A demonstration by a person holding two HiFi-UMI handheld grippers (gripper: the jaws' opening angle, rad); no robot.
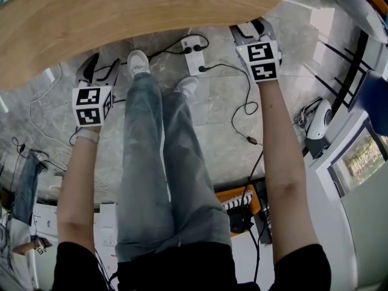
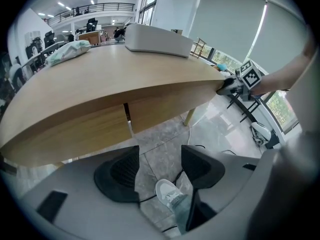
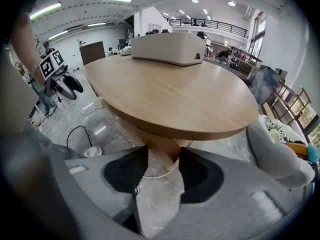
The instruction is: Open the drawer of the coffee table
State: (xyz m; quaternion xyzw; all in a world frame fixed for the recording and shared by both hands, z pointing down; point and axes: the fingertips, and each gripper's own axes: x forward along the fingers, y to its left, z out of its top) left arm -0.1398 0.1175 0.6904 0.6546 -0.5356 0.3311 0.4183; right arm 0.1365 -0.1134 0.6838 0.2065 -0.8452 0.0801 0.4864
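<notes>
A: Take the left claw (image 2: pixel 160 159) first: its jaws stand apart with nothing between them, only floor and a shoe (image 2: pixel 170 196) showing through the gap

B: And the right claw (image 3: pixel 163 159)?

A: Parted too, with a narrower gap, and empty; past it is what looks like the bench leg (image 3: pixel 165 145), not the drawer

B: So where's the drawer?

A: Ahead of and above the left claw, tucked under the bench rim (image 2: pixel 165 91): a wood drawer front (image 2: pixel 87 129), a dark seam (image 2: pixel 128 114), then a second panel (image 2: pixel 160 109). I see no handle, so my guess is you grip the front's lower lip

B: Then the left one does the work

A: I'd think so. Bring it up, slip one jaw under the lip, close gently and pull straight back; a skewed pull could jam it

B: What's tight?

A: The rim overhangs the fronts, so there's little headroom above the claw. Behind it stand the person's legs (image 1: pixel 145 150), in the drawer's likely path. Cables (image 1: pixel 245 102) and a power strip (image 1: pixel 195 58) lie on the floor (image 1: pixel 212 132) beneath both claws. The right claw sits near the rim's rounded end, well apart from the fronts, with a grey cushion (image 3: pixel 280 156) to its right
</notes>
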